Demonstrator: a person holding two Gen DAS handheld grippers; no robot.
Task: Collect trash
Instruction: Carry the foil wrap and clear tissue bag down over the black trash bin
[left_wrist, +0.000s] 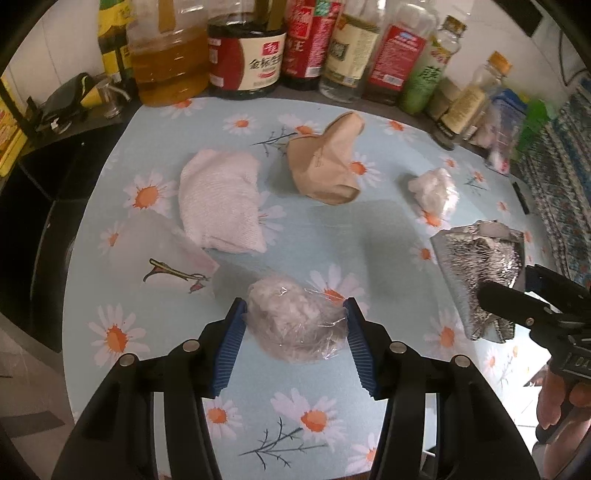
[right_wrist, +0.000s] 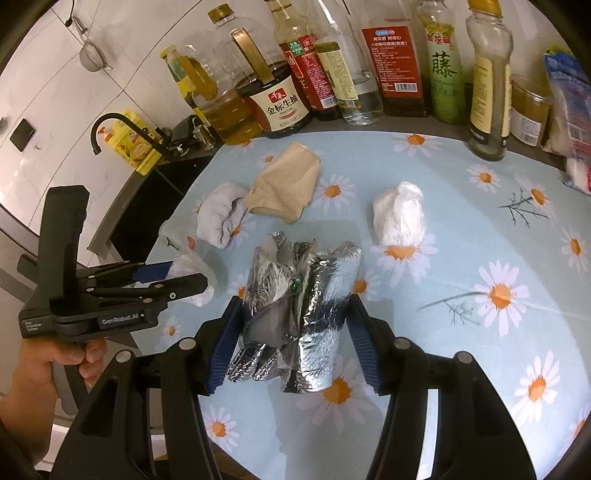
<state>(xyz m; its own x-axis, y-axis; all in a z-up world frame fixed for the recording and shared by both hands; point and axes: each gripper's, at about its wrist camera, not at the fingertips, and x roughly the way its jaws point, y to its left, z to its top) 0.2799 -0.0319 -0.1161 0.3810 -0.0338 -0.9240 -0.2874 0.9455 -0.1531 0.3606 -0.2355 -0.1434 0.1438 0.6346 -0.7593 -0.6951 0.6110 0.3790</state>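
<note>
My left gripper (left_wrist: 294, 308) is shut on a crumpled clear plastic wad (left_wrist: 295, 321), both blue pads touching it on the daisy tablecloth (left_wrist: 332, 236). My right gripper (right_wrist: 293, 306) is shut on a crumpled silver foil bag (right_wrist: 299, 295), pads against its sides; the bag also shows in the left wrist view (left_wrist: 480, 266). Other trash lies further back: a brown paper bag (left_wrist: 328, 162), a white cloth wad (left_wrist: 218, 199), a white plastic wad (left_wrist: 434, 192) and a clear plastic sheet (left_wrist: 162, 254).
A row of oil and sauce bottles (left_wrist: 243, 55) stands along the back of the table. A black sink with a faucet (right_wrist: 110, 129) is at the left. A patterned cloth (left_wrist: 554, 184) lies at the right edge.
</note>
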